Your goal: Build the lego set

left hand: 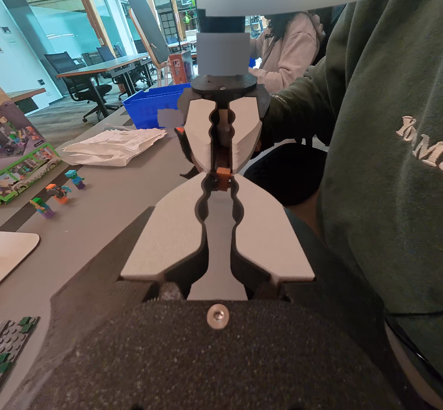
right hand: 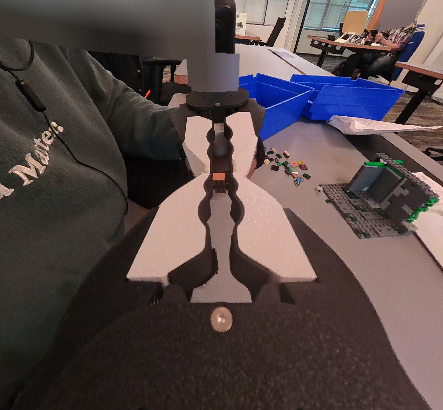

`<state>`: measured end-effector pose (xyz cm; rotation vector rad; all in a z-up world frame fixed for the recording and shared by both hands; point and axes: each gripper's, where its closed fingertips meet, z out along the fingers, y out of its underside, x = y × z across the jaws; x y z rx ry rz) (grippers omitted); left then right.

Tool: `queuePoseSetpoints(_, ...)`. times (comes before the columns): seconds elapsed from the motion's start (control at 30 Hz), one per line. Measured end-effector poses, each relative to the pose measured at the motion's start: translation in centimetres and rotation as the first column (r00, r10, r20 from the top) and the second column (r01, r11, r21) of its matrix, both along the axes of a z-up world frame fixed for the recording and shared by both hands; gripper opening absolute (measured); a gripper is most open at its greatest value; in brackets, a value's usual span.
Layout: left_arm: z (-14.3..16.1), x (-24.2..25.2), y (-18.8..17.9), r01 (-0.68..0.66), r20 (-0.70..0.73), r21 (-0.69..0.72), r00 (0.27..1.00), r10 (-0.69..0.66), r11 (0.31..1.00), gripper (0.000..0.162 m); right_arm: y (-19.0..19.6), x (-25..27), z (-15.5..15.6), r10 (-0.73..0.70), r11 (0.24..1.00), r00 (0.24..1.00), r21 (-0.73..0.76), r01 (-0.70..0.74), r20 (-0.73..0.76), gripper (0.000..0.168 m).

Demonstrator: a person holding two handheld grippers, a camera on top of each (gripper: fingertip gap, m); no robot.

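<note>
Both tools, the left tool [left hand: 221, 182] and the right tool [right hand: 220, 184], are meeting mid-frame, squeezing one tiny, light, hard orange-and-brown Lego piece [left hand: 223, 181] by its flat sides.

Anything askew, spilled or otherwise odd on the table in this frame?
Nothing stands out. Loose bricks lie scattered beside the grey build, normal mid-assembly. Three minifigures stand upright. Both grippers meet tip to tip on a small orange piece, off the table.

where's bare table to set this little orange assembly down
Bare grey table lies between the loose brick pile and the blue bins, and between the minifigures and the white paper bags. It's crowded around the grey build.
</note>
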<state>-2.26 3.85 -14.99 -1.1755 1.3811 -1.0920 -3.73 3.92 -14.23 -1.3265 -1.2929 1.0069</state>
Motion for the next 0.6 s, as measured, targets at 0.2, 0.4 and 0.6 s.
queuePoseSetpoints(0.2,0.4,-0.3,-0.4,0.011,0.035,0.033,0.999,-0.012,0.999,0.015,-0.4,-0.3,0.4,-0.014,1.000,0.999,0.000,0.014,-0.031,0.012)
queuePoseSetpoints(0.4,1.2,-0.5,-1.1,-0.003,0.083,0.125,0.997,-0.007,0.992,0.015,-1.1,-0.5,1.3,-0.031,0.996,0.999,0.079,0.033,-0.036,0.012)
queuePoseSetpoints(0.6,1.9,-0.7,-1.8,-0.020,0.121,0.174,0.993,-0.001,0.984,0.016,-1.7,-0.7,1.8,-0.025,0.994,0.999,0.109,0.030,-0.041,0.012)
